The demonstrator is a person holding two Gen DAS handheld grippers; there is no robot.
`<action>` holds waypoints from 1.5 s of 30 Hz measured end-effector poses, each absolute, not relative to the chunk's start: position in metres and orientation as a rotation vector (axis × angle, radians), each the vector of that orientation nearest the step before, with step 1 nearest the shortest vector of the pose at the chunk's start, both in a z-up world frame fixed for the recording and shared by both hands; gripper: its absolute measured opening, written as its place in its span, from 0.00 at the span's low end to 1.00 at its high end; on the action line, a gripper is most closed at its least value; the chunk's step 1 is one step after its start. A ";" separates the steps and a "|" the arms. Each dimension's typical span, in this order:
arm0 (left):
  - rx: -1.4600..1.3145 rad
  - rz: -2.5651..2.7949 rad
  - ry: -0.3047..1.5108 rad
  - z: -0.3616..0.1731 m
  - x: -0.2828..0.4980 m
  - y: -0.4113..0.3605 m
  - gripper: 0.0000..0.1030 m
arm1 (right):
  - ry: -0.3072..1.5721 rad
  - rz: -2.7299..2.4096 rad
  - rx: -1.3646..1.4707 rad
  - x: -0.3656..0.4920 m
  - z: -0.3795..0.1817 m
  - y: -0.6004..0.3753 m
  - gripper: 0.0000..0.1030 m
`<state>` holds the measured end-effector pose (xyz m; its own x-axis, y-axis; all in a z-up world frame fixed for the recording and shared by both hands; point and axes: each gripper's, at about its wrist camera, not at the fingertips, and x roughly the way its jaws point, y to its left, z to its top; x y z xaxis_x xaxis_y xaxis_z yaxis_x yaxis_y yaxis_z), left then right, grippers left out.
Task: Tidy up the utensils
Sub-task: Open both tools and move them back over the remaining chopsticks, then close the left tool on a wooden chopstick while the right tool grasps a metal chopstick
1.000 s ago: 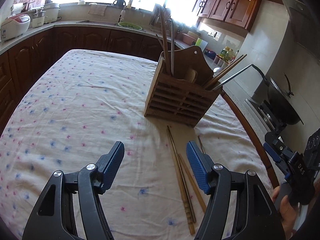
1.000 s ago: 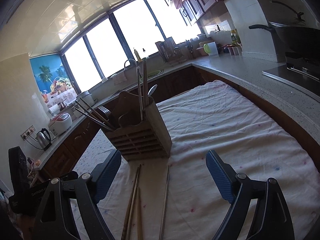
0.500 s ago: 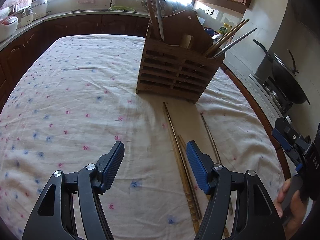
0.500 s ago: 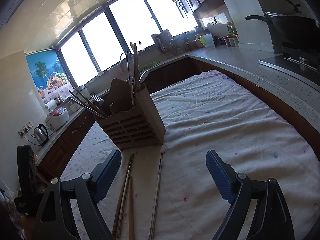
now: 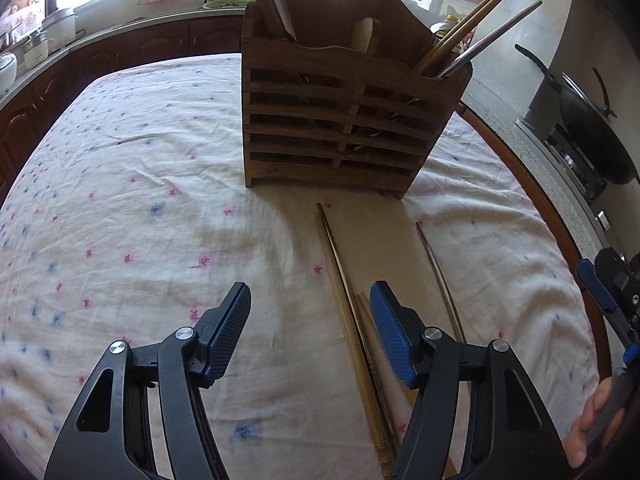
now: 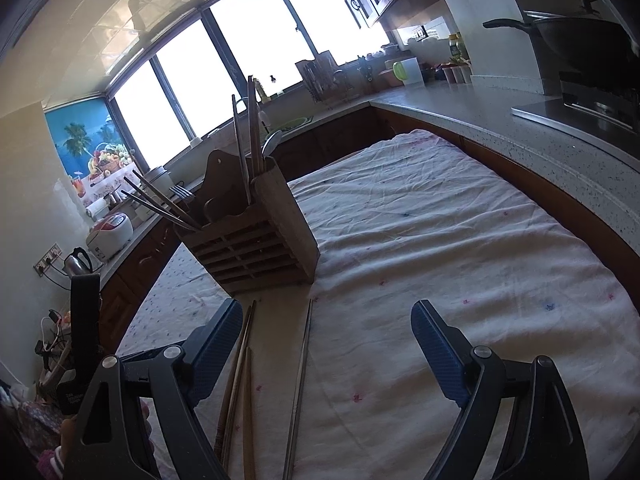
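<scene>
left wrist view: the left gripper (image 5: 310, 328) hangs above the flowered tablecloth (image 5: 120, 208) with its blue fingers spread and nothing between them. the wooden utensil holder (image 5: 340, 120) stands upright ahead, with chopsticks and other utensils leaning out of its compartments. just before it on the cloth lie the wooden chopsticks (image 5: 344, 312), side by side, and a thin metal chopstick (image 5: 438, 276) a little apart to their right. in the right wrist view the right gripper (image 6: 326, 344) is likewise spread wide and empty, over the metal chopstick (image 6: 302, 364). a black wok (image 5: 592, 120) sits on the stove.
</scene>
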<state>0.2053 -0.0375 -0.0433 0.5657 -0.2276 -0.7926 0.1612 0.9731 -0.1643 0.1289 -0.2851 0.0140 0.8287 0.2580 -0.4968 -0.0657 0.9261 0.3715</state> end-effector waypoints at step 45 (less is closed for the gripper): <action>-0.034 -0.299 1.014 -0.055 0.225 -0.023 0.09 | 0.884 0.262 0.089 0.230 -0.044 -0.216 0.29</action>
